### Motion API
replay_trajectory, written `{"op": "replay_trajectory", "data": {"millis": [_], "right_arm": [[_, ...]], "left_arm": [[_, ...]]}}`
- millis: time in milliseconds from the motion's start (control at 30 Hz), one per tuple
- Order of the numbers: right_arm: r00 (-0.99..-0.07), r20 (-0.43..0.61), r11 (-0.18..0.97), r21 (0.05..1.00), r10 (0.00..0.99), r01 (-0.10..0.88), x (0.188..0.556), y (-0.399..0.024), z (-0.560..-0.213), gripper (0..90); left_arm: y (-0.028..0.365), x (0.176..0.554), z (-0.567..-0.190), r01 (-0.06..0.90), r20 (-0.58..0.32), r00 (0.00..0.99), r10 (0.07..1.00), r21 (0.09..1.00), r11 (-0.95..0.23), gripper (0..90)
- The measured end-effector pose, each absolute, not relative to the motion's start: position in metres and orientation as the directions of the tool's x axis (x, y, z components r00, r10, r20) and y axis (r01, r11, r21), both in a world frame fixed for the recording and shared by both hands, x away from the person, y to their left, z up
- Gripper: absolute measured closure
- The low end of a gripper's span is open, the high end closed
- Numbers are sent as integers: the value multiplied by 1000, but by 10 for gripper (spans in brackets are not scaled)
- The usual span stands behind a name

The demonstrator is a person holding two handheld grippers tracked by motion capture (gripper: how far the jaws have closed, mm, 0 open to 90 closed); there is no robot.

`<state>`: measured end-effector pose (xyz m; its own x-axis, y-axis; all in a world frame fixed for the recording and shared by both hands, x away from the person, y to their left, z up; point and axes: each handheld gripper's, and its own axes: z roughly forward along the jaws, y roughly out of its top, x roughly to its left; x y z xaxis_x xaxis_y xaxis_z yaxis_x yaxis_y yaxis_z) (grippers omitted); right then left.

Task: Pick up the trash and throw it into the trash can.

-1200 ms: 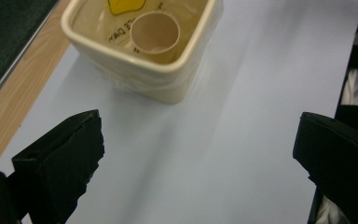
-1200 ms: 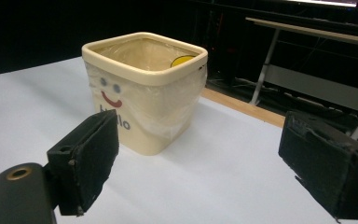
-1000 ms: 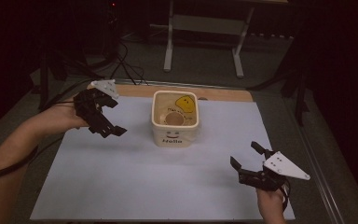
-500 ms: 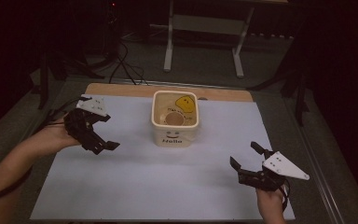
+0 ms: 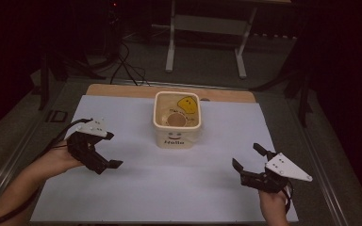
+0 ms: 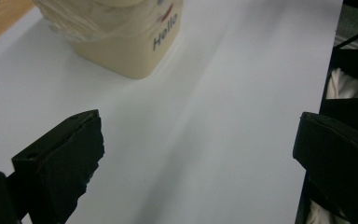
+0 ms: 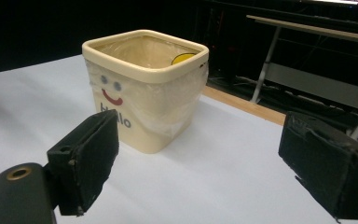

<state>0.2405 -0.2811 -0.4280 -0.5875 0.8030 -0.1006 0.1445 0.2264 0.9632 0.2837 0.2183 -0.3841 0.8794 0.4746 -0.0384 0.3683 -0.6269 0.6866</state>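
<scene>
A cream square bin with a smiley face and "Hello" on its front stands at the middle back of the white sheet. A clear plastic liner covers its rim. Inside lie a brown round thing and a yellow piece. My left gripper is open and empty, low over the sheet, left of the bin and nearer the person. My right gripper is open and empty at the front right. The bin is far up left in the left gripper view. It stands ahead of the right gripper's jaws.
The sheet lies on a wooden tabletop whose bare strip shows at the back. A metal stand and cables are on the dark floor beyond. Cables trail from both grippers.
My left gripper has moved from beside the bin's back left corner toward the person, ending lower at the sheet's left. It stayed open. The right gripper has not moved.
</scene>
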Motion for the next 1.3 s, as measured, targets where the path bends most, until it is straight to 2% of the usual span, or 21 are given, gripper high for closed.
{"op": "replay_trajectory", "data": {"millis": [333, 533, 1300], "right_arm": [[-588, -101, 228, 963, 802, 146, 241, -281, -429, 120], [-590, -103, 233, 961, 801, 148, 241, -281, -429, 120], [-591, -107, 240, 959, 799, 151, 242, -280, -432, 120]], "left_arm": [[215, 270, -418, 368, -31, 877, 479, 685, -629, 25], [216, 266, -436, 389, -70, 871, 486, 704, -595, 25], [215, 251, -476, 420, -128, 856, 502, 739, -528, 25]]}}
